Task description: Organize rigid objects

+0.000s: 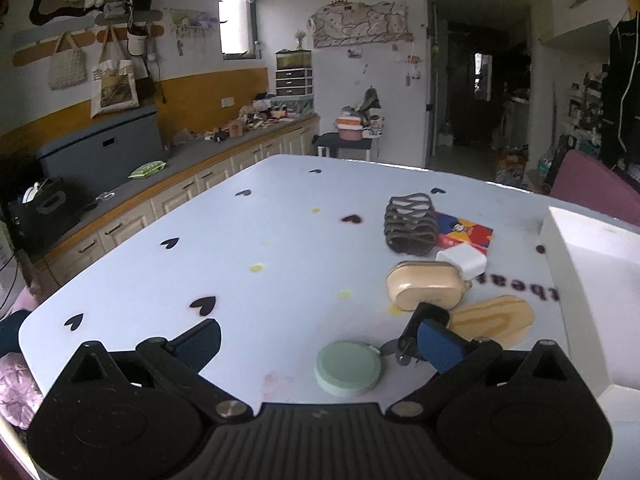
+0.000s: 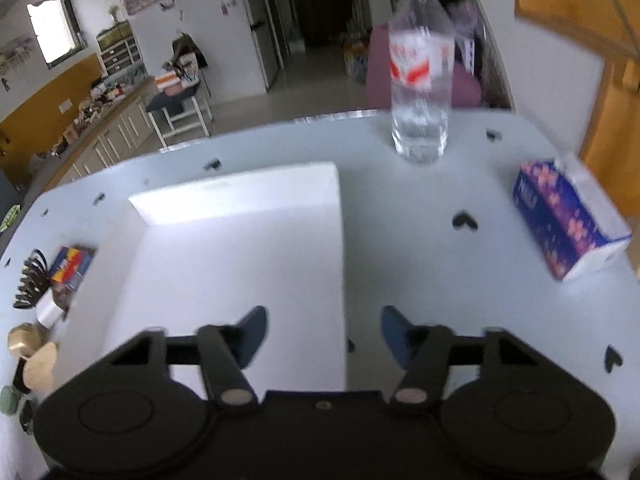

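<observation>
My left gripper (image 1: 320, 342) is open and low over the pale blue table (image 1: 240, 240). A round green disc (image 1: 350, 368) lies flat between its fingers, and neither pad touches it. A black fob with a key ring (image 1: 422, 320) sits against the right finger (image 1: 436, 344). Beyond it lie a beige case (image 1: 424, 284), a white charger (image 1: 462, 262), a wooden oval (image 1: 492, 320), a brown hair claw (image 1: 410, 224) and a colourful card pack (image 1: 466, 232). My right gripper (image 2: 324, 328) is open and holds nothing, above the right wall of the white box (image 2: 240, 260).
The white box (image 1: 592, 300) stands at the table's right in the left wrist view. A water bottle (image 2: 420, 80) stands upright at the far edge. A blue tissue pack (image 2: 568, 220) lies to the right. A counter with cabinets (image 1: 180, 184) runs along the left wall.
</observation>
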